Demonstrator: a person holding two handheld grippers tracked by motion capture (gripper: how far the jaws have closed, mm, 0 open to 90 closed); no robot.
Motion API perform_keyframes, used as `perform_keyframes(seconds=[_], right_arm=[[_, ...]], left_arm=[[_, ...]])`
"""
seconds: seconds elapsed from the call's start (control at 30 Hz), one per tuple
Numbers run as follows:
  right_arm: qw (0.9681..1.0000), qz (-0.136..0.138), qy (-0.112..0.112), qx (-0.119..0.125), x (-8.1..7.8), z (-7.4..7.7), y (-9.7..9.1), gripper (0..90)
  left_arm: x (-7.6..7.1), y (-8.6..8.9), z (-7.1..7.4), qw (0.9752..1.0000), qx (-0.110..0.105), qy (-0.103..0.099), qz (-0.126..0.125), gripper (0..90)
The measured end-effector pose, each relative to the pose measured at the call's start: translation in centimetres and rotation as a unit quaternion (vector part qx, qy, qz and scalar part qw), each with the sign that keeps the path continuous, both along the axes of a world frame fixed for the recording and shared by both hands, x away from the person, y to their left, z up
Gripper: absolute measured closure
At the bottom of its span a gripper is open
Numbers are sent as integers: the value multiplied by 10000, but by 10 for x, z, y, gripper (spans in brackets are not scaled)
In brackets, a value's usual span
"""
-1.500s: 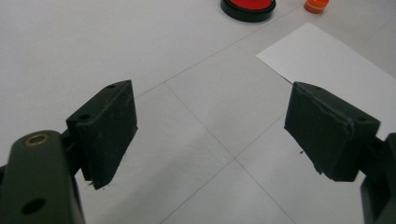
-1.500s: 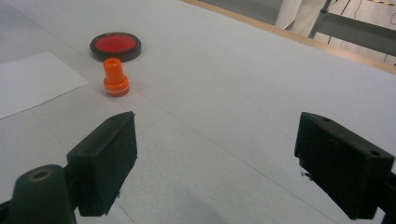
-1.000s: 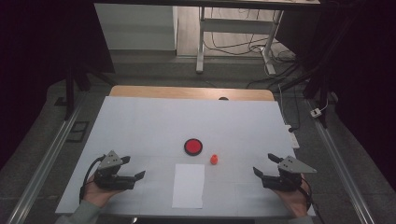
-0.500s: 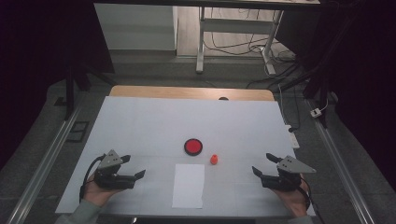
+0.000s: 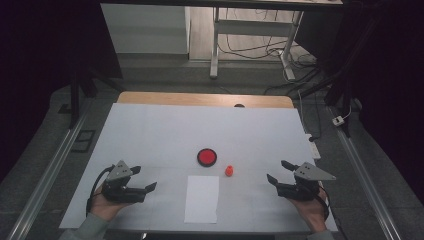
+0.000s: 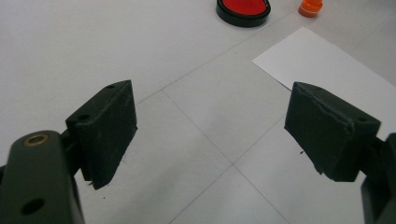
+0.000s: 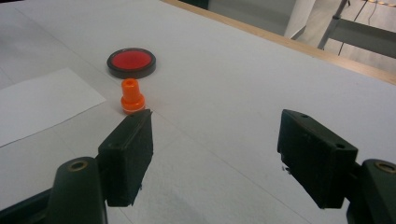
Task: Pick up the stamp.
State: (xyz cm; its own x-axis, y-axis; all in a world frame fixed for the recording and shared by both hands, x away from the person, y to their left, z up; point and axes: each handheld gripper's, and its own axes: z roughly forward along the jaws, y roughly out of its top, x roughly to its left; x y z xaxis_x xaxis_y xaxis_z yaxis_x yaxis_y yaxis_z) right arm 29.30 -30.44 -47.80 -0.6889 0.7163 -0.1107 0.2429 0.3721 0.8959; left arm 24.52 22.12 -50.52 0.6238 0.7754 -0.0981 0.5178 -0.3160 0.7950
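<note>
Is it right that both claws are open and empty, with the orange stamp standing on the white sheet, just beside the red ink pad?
Not quite. The orange stamp stands on the bare table, off the white sheet, as the right gripper view shows. The rest holds: the left claw and right claw are open and empty, and the red ink pad sits beside the stamp.

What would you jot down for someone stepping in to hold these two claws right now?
Left claw: open, holds nothing, low at the near left of the table.
Right claw: open, holds nothing, near right.
Between them: orange stamp upright, red ink pad just behind it, white sheet in front.
Done: nothing touched, sheet looks blank.
Left: probably grip the stamp, ink it, press it on the sheet.
</note>
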Motion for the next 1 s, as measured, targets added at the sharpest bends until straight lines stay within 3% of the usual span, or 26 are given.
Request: perform_keyframes(seconds=[0.3,0.6,1.0], right_arm=[[9999,98,52,-11,6,3,13,269],[9997,226,42,-33,16,11,36,272],[9985,519,142,-43,23,12,63,280]], left_arm=[[5,-1,-2,10000,-8,35,-33,166],[6,0,-2,10000,21,41,-48,169],[6,-2,-3,9999,91,37,-47,171]])
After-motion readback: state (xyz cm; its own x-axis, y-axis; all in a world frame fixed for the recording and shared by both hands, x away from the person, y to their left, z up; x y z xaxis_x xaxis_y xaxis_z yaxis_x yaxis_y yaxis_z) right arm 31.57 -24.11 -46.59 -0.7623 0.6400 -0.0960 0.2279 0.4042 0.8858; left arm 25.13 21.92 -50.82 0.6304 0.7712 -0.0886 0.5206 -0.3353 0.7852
